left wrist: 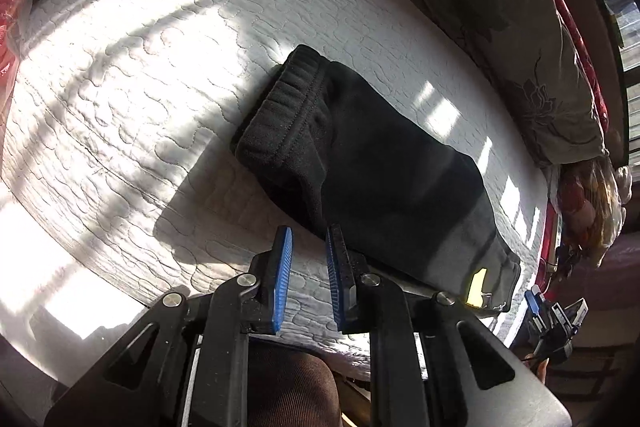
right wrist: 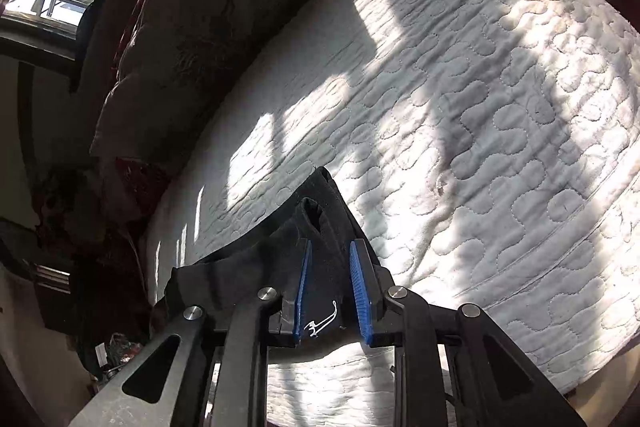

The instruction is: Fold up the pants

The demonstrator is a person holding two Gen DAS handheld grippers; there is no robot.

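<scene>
My left wrist camera looks along my left gripper (left wrist: 308, 259) from the near edge of the mattress (left wrist: 160, 67), low and close, the pants (left wrist: 380, 163) toward 1 o'clock. My right wrist camera sits closer still, the pants (right wrist: 320, 227) at 12 o'clock. Both share mattress (right wrist: 480, 107), pants and the pillow (left wrist: 512, 39) (right wrist: 208, 7).

The pants (left wrist: 384, 163) were black, with a yellow patch near one cuff and a small white logo. The mattress (left wrist: 140, 75) was white with wavy quilted stitching. The pillow (left wrist: 516, 39) was grey-brown with a dark floral print. The fingers (left wrist: 282, 279) had blue ribbed pads.
</scene>
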